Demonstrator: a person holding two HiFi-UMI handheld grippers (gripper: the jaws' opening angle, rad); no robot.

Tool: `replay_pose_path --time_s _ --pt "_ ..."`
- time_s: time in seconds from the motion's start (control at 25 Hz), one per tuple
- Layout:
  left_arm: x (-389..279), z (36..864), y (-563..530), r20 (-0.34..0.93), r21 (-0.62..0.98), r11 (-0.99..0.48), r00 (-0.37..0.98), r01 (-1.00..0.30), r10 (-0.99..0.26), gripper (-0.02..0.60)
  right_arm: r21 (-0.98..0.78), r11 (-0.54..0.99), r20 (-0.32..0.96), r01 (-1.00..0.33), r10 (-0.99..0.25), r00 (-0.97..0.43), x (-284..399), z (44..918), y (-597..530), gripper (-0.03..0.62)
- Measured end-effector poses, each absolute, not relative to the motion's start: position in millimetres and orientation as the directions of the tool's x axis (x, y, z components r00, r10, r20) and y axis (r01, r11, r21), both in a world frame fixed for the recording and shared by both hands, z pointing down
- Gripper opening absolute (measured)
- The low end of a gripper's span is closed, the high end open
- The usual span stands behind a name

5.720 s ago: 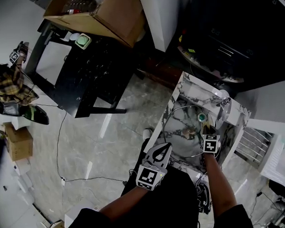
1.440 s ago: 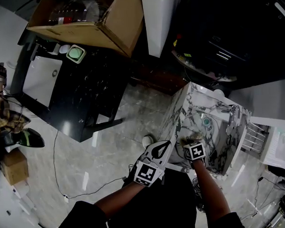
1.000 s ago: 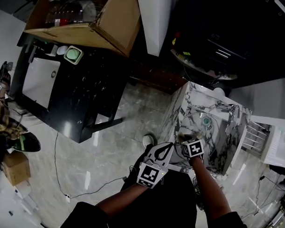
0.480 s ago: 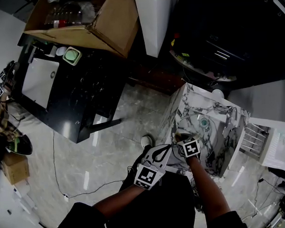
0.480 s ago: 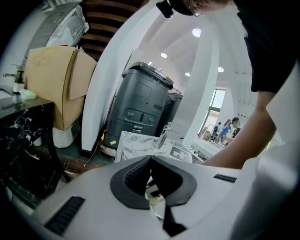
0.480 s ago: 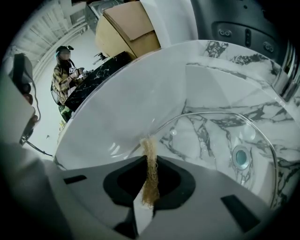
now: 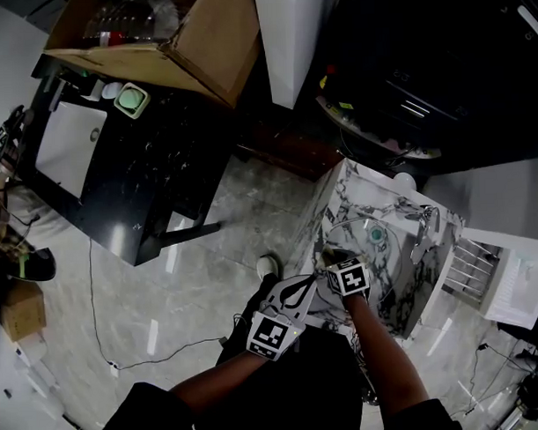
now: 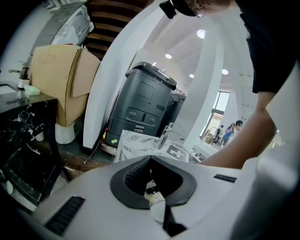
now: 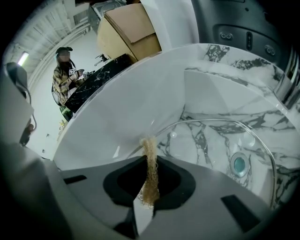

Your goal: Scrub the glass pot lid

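Far left: black table [image 7: 153, 161], with a cardboard box [image 7: 201, 44] on its far end.

Left gripper [image 8: 151, 157]: held low in front of the body, just left of the sink [image 9: 225, 93] and off its edge. Jaws clenched tip to tip, nothing between them.

Right gripper [image 9: 151, 159]: over the sink's near left corner, just beside the left gripper. Jaws clamped on a thin tan scrubber [image 9: 150, 176], which sticks out past the tips.

Lid [image 9: 215, 150]: lies in the marble basin, with its rim tracing an arc across it. The scrubber's tip is at the lid's near left rim, and it looks to be touching. The drain [image 9: 239, 164] shows through the glass.

Faucet [image 7: 424, 220]: on the sink's right side, well apart from both grippers.
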State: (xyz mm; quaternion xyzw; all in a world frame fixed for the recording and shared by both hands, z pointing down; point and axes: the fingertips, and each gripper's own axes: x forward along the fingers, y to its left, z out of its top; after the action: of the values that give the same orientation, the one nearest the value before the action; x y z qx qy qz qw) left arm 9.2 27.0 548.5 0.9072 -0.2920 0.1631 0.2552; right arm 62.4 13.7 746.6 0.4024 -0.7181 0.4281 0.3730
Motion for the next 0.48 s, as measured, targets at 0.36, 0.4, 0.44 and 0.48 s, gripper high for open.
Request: replay_pose_path --time_s 0.36,0.4,0.44,0.48 --pt "4.1 553.0 26.3 0.459 0.354 -0.694 0.763 -0.627 -0.455 0.015 -0.285 0.329 0.872 -0.900 -0.302 -0.386 72.2 747.8 4.4 0.055" --pt "3.5 552.8 25.6 0.460 0.352 -0.692 0.761 -0.630 -0.458 0.015 -0.278 0.328 0.872 -0.903 -0.308 -0.381 74.8 747.9 2.6 0.055" --pt "3.4 552.7 25.1 0.460 0.351 -0.690 0.759 -0.633 -0.461 0.015 -0.277 0.327 0.871 -0.904 -0.313 -0.380 77.0 748.0 0.9 0.055" --pt "3.4 552.6 24.5 0.460 0.351 -0.688 0.757 -0.635 -0.464 0.015 -0.280 0.325 0.867 -0.903 -0.317 -0.383 78.5 748.2 -0.8 0.055"
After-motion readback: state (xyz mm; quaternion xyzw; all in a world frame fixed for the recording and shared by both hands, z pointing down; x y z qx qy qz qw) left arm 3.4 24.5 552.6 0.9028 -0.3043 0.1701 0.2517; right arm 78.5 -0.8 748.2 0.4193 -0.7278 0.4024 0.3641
